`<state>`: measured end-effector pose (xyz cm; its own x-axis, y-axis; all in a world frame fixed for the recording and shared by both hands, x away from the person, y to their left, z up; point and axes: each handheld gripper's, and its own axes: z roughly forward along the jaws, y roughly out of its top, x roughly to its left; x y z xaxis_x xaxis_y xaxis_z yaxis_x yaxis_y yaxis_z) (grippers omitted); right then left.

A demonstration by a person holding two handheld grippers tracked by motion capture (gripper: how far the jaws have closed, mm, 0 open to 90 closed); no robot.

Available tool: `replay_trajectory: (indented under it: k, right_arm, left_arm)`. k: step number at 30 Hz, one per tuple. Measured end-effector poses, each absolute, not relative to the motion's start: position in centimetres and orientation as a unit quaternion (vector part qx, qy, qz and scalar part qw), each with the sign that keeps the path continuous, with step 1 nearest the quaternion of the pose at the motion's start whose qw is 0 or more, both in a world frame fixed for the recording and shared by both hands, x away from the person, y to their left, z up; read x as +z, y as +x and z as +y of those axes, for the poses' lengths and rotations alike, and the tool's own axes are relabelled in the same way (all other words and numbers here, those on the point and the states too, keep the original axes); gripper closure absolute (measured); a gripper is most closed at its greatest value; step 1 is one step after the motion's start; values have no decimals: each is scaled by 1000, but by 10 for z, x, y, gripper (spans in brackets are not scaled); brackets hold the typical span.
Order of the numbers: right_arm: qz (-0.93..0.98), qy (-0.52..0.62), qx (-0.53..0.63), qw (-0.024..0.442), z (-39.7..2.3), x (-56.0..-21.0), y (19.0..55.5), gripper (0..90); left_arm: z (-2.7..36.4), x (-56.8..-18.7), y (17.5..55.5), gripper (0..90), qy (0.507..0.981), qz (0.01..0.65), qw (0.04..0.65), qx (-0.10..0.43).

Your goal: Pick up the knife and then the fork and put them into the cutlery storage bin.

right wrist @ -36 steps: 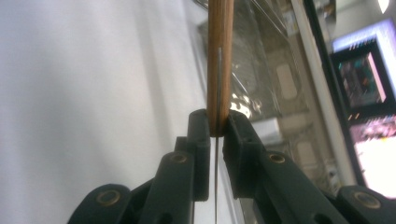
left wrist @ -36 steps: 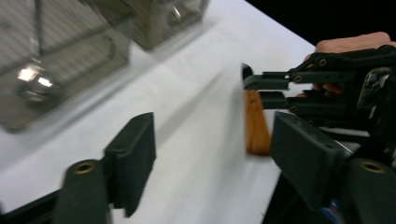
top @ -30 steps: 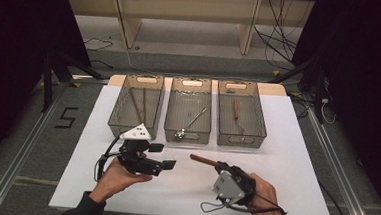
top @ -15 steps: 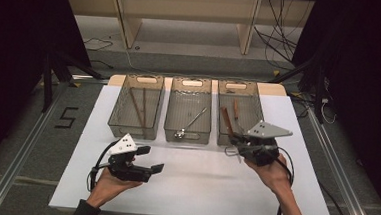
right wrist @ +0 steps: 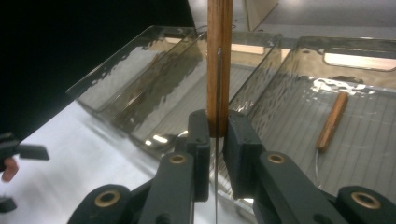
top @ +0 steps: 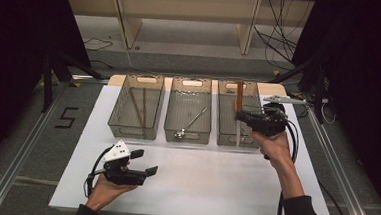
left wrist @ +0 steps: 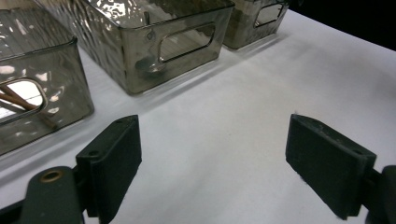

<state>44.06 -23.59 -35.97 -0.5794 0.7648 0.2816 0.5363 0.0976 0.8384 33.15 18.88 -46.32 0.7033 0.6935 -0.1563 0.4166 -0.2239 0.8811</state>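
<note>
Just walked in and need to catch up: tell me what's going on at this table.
A person is sorting cutlery into three clear bins on a white table. The right gripper is shut on a wooden-handled knife, held upright over the near edge of the right-hand bin, where another wooden-handled utensil already lies. The left gripper is open and holds nothing, low over the table in front of the bins.

Dim dark room, grey floor [top: 37,128], pale wooden shelf unit [top: 184,7], loose cables [top: 278,27]
</note>
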Motion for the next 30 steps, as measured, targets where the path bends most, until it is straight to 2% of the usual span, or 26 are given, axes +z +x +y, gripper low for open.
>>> replay_trajectory:
  k: [16,30]
  right_arm:
    - [702,498,497,115,-245,-349,483,814]
    - [696,534,464,125,-248,-367,507,813]
  left_arm:
    - [192,-468,325,167,768,355,514,139]
    - [191,-470,323,163,767,355,516,137]
